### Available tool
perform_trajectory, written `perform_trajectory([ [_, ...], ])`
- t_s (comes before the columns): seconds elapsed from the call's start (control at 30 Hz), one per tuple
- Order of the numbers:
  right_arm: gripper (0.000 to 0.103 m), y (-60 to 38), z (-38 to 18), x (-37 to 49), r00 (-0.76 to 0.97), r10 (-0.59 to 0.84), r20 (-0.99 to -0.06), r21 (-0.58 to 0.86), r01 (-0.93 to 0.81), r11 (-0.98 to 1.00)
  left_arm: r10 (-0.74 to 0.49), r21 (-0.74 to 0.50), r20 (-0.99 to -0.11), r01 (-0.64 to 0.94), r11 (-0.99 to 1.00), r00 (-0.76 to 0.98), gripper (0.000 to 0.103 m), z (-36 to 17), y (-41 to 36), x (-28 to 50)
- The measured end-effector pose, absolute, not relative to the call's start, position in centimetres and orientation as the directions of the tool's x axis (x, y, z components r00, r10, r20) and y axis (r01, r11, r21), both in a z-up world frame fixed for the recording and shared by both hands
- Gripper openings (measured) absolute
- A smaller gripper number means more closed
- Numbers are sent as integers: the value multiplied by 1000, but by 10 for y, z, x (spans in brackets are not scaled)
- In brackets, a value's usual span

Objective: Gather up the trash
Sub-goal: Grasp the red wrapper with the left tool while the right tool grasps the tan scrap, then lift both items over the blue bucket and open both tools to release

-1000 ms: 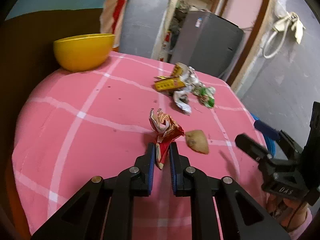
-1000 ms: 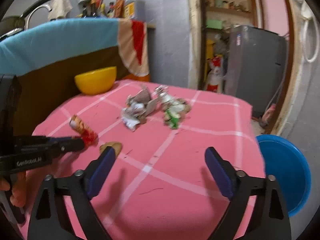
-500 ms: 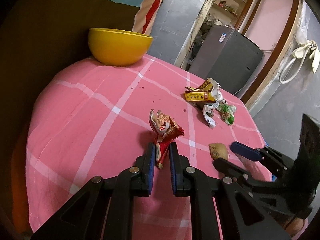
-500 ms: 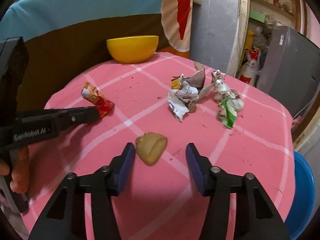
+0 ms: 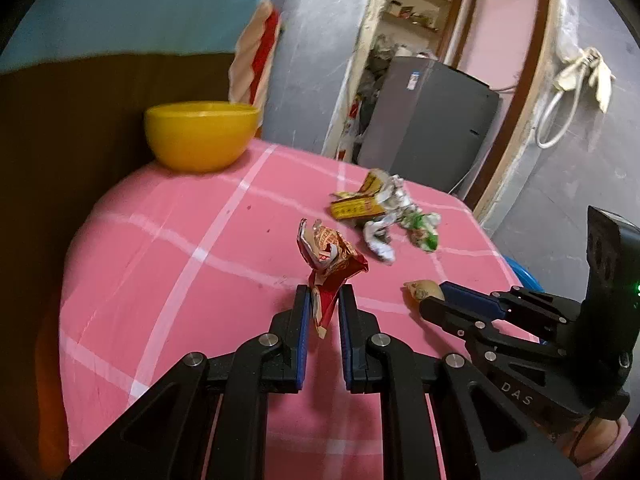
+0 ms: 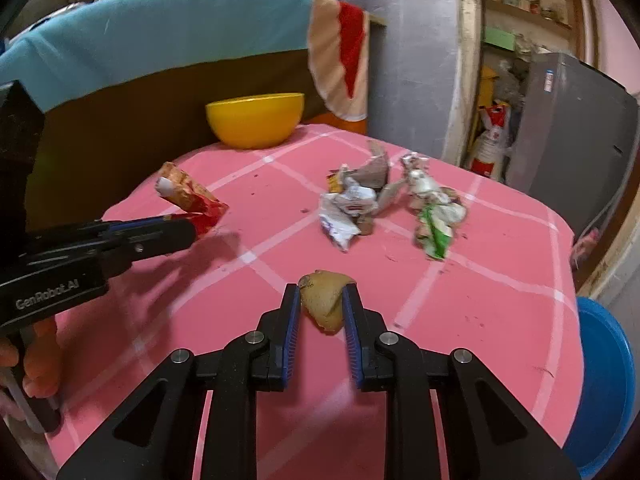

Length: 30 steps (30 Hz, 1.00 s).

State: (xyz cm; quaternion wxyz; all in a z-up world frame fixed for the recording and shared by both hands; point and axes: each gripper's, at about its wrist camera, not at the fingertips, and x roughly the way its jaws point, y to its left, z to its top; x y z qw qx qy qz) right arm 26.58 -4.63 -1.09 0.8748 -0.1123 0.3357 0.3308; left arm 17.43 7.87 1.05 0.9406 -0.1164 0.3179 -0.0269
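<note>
Your right gripper (image 6: 320, 312) has just closed from wide open onto the brown scrap (image 6: 325, 300) on the pink bench (image 6: 500, 280), while your left gripper (image 5: 323, 312) still pinches the red wrapper (image 5: 330, 264), so both pieces look ready for binning.

"GenRobot.AI" on left tongs (image 6: 192, 228) body — "DAS" on right tongs (image 5: 434, 300)
</note>
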Motion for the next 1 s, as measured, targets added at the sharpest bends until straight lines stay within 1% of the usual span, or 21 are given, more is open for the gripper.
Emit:
perform_trajectory([
  [0.17, 19, -67, -7, 267, 591, 513, -622, 69, -611, 789, -126, -233, -581, -16, 972, 804, 11, 12, 70, 177],
  [0.27, 19, -82, 1, 261, 636, 528, -563, 94, -585, 805, -135, -233, -555, 2, 972, 821, 11, 16, 65, 176],
  [0.33, 19, -92, 10, 255, 681, 529, -506, 88, -570, 817, -143, -231, -528, 20, 973, 837, 11, 21, 60, 175],
  [0.57, 19, -119, 47, 231, 810, 497, -312, 22, -517, 856, -183, -208, -381, 109, 972, 906, 11, 49, 28, 172],
  [0.63, 19, -130, 60, 223, 847, 474, -240, -1, -488, 873, -200, -206, -341, 134, 969, 919, 11, 57, 18, 174],
  [0.8, 19, -163, 88, 211, 909, 405, -96, -29, -409, 912, -247, -188, -248, 203, 961, 937, 11, 77, -14, 185],
  [0.9, 19, -185, 101, 209, 932, 361, -40, -23, -362, 932, -287, -183, -207, 251, 950, 935, 11, 87, -32, 193],
  [1.0, 19, -206, 108, 210, 950, 312, -12, -15, -312, 950, -328, -176, -181, 298, 938, 927, 11, 95, -55, 202],
])
